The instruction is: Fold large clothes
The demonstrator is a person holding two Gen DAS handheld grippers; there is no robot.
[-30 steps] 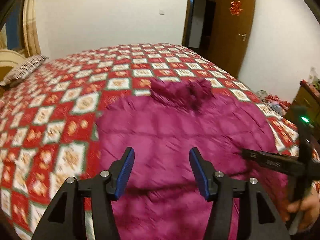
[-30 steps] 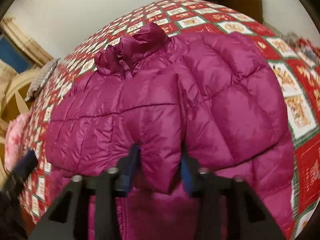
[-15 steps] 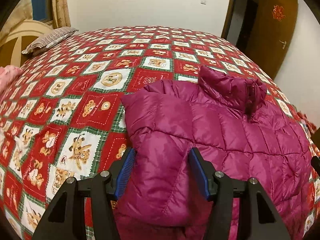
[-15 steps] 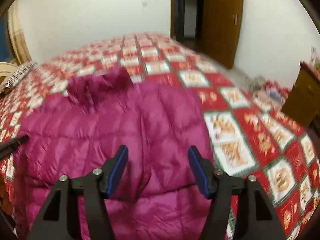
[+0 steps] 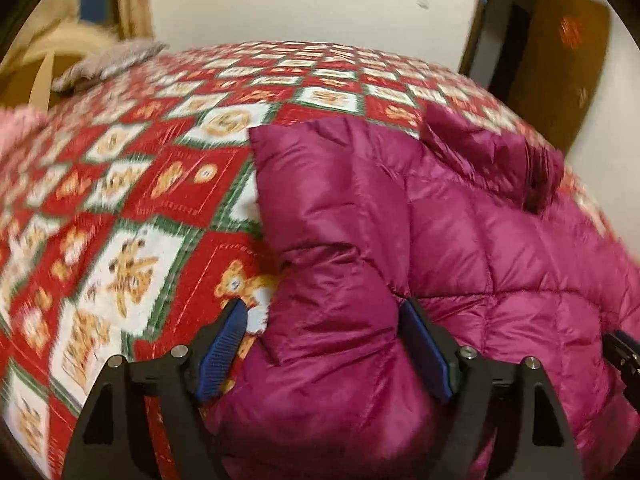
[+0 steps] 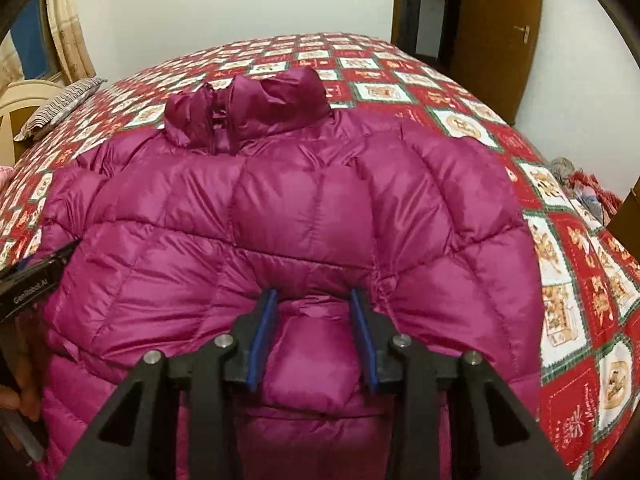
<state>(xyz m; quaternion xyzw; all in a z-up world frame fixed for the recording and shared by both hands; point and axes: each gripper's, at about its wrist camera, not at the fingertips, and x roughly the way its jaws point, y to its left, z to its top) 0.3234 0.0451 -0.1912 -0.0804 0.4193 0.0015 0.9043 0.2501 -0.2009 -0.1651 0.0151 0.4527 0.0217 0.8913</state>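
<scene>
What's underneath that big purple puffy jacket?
The jacket lies on a red, white and green teddy-bear patterned bedspread, which shows all around it. Whatever lies directly beneath the jacket is covered and cannot be seen.

Our two black grippers

We see blue ribbed pads [image 5: 224, 346] on angular black frames, silver screws [image 6: 223, 341] at the joints, and white lettering [image 6: 30, 297] on one.

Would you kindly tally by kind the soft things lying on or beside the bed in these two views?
Puffer jacket: 1, magenta, spread on the quilt
Patchwork quilt: 1, red, white and green
Striped pillow: 1, at the quilt's far left edge
Pink cloth: 1, only partly visible at the left edge
Total: 4
</scene>
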